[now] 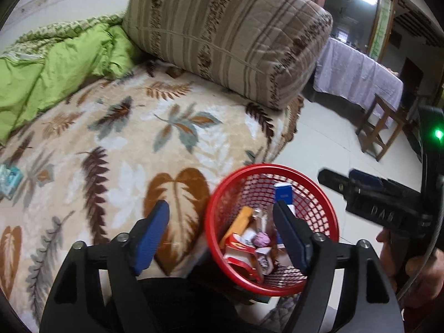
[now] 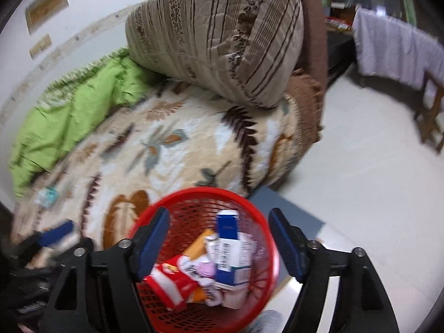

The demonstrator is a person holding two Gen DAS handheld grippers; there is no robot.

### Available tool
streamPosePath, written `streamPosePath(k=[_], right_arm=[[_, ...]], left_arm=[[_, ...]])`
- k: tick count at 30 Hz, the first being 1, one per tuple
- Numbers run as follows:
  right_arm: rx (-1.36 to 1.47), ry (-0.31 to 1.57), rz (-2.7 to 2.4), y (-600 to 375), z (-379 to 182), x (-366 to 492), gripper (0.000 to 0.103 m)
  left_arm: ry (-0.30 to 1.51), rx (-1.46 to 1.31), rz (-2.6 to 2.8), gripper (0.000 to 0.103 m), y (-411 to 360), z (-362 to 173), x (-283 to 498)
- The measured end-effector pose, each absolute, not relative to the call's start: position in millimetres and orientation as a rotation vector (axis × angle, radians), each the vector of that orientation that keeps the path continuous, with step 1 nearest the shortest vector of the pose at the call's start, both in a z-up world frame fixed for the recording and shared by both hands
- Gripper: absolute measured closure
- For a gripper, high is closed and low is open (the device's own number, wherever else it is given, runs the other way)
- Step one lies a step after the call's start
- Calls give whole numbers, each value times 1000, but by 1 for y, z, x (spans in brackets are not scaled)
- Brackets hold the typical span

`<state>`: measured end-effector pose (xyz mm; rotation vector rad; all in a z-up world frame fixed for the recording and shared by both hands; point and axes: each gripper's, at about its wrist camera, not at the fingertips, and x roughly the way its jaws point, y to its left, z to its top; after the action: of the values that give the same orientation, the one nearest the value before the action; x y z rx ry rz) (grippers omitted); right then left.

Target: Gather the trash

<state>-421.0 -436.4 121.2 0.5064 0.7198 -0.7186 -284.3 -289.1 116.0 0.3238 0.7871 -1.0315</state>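
- My left gripper (image 1: 222, 236): jaws apart, nothing clamped; its right finger hangs over the red mesh basket (image 1: 330, 222), its left finger over the leaf-print blanket (image 1: 111, 138).
- My right gripper (image 2: 219, 241): jaws apart, empty, straddling the basket directly below.
- Basket contents: blue-and-white carton (image 2: 230, 247) upright, red-and-white wrapper (image 2: 169, 280), orange packet (image 1: 238, 222), pink scrap (image 1: 262, 239).
- Far left of the left gripper: small teal packet (image 1: 11, 177) lies on the blanket.
- Beyond: striped cushion (image 1: 227, 36), green quilt (image 1: 55, 66).
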Motion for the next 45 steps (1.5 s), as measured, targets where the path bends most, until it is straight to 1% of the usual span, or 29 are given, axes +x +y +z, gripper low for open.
streamPosePath(k=[3, 5, 10, 11, 13, 17, 21, 23, 29, 34, 45], right_arm=[[468, 760, -765, -427, 118, -416, 21], [454, 783, -792, -421, 117, -413, 21], [449, 772, -897, -404, 118, -413, 20], [453, 767, -908, -401, 118, -413, 19], [473, 741, -909, -395, 121, -414, 17], [495, 683, -907, -379, 127, -417, 16], [458, 720, -895, -356, 128, -408, 16], [410, 732, -907, -344, 131, -405, 16], [343, 726, -900, -326, 139, -404, 16], [320, 704, -900, -320, 144, -403, 16], [299, 702, -877, -316, 145, -400, 16]], left_arm=[[761, 315, -1000, 22, -276, 121, -280], [740, 311, -982, 18, -267, 124, -280], [683, 296, -930, 7, -240, 134, -277], [677, 297, -921, 6, -236, 134, -277], [662, 299, -896, 6, -223, 136, -276], [640, 299, -843, 6, -204, 138, -274], [593, 314, -786, 5, -189, 141, -274], [571, 319, -762, 2, -182, 143, -274], [552, 279, -742, 1, -164, 148, -267], [500, 333, -665, 1, -160, 149, -270], [526, 330, -602, 1, -156, 146, -262]])
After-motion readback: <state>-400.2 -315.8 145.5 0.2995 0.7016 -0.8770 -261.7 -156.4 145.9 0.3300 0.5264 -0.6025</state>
